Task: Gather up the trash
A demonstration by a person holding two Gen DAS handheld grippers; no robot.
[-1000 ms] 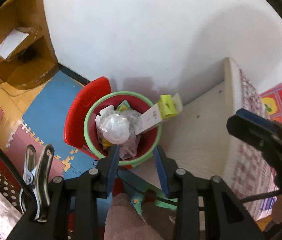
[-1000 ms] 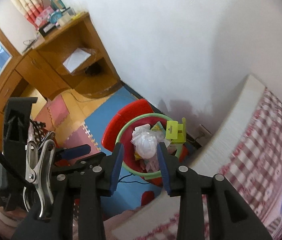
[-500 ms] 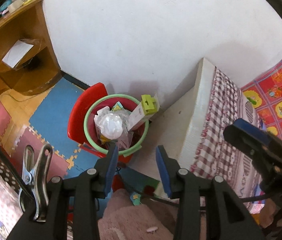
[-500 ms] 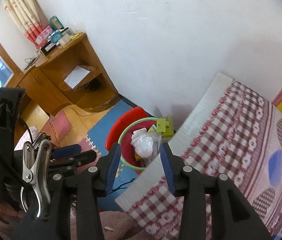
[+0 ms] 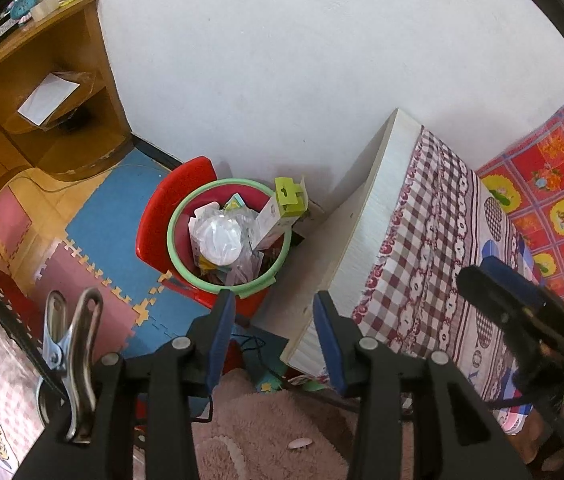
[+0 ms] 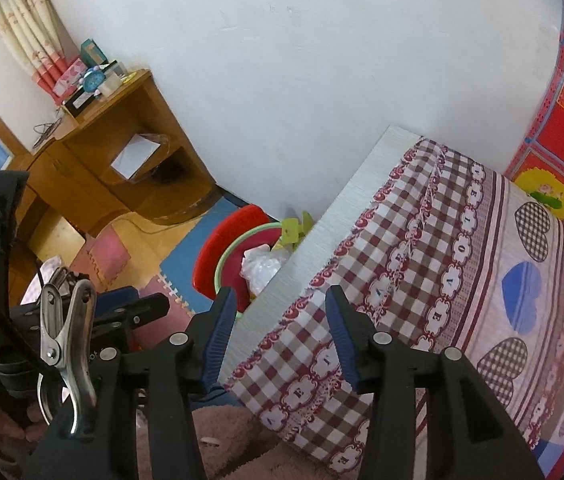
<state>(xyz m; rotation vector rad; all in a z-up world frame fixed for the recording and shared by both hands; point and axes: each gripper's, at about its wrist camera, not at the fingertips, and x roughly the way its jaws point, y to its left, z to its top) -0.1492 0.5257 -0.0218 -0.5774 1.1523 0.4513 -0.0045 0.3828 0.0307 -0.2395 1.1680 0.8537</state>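
A red bin with a green rim (image 5: 174, 240) stands on the floor against the white wall, beside a table's end. It is heaped with trash: a white plastic bundle (image 5: 220, 240) and a green-and-white carton (image 5: 282, 208) that sticks out over the rim. My left gripper (image 5: 274, 298) hangs open high above the bin's near edge with nothing between its blue pads. My right gripper (image 6: 281, 292) is over the table's corner, and its jaws are opening with nothing between them. From there the bin (image 6: 238, 248) shows partly behind the table's edge.
A table with a red-and-white checked cloth (image 5: 442, 240) fills the right side. A wooden corner desk (image 5: 42, 80) stands at the left. Foam puzzle mats (image 5: 102, 208) cover the floor. Pink fluffy fabric (image 5: 266, 432) lies below the grippers.
Both grippers have drawn back and up from the bin, which now looks smaller. The checked tablecloth has come into view. Both pairs of jaws stand a little wider.
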